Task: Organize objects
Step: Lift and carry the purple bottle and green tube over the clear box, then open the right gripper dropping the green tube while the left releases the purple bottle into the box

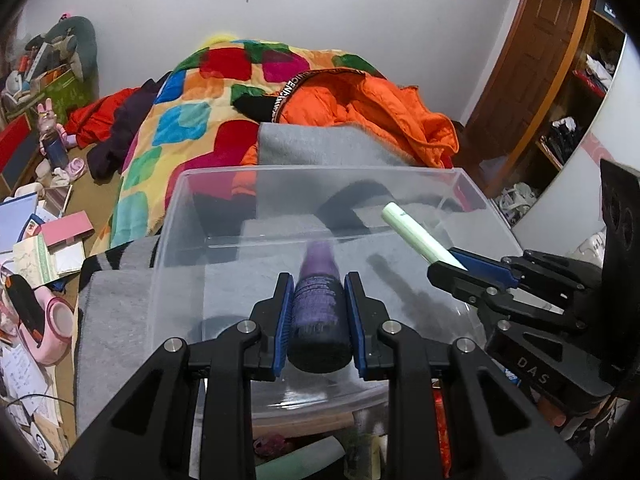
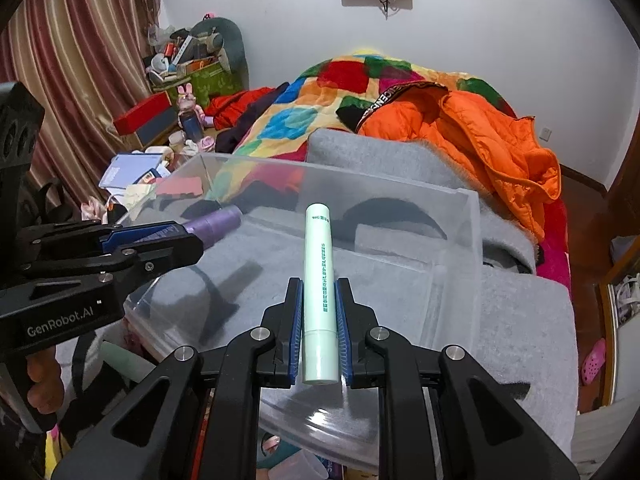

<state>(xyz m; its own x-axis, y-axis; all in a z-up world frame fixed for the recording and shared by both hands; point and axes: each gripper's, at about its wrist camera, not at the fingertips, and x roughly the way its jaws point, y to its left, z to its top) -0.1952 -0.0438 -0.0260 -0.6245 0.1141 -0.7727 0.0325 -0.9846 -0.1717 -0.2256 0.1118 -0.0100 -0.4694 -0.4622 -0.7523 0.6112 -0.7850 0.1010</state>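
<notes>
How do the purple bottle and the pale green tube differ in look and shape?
The purple bottle is dark violet and thick, narrowing toward its cap; the pale green tube is light, slim and straight, with green print along it. Each is clamped in its own tongs, left and right, above the clear plastic bin.

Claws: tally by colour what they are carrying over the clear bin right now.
Purple bottle, in the left claw: 1
Pale green tube, in the right claw: 1
Inside the clear bin: 0
Total carried: 2
</notes>
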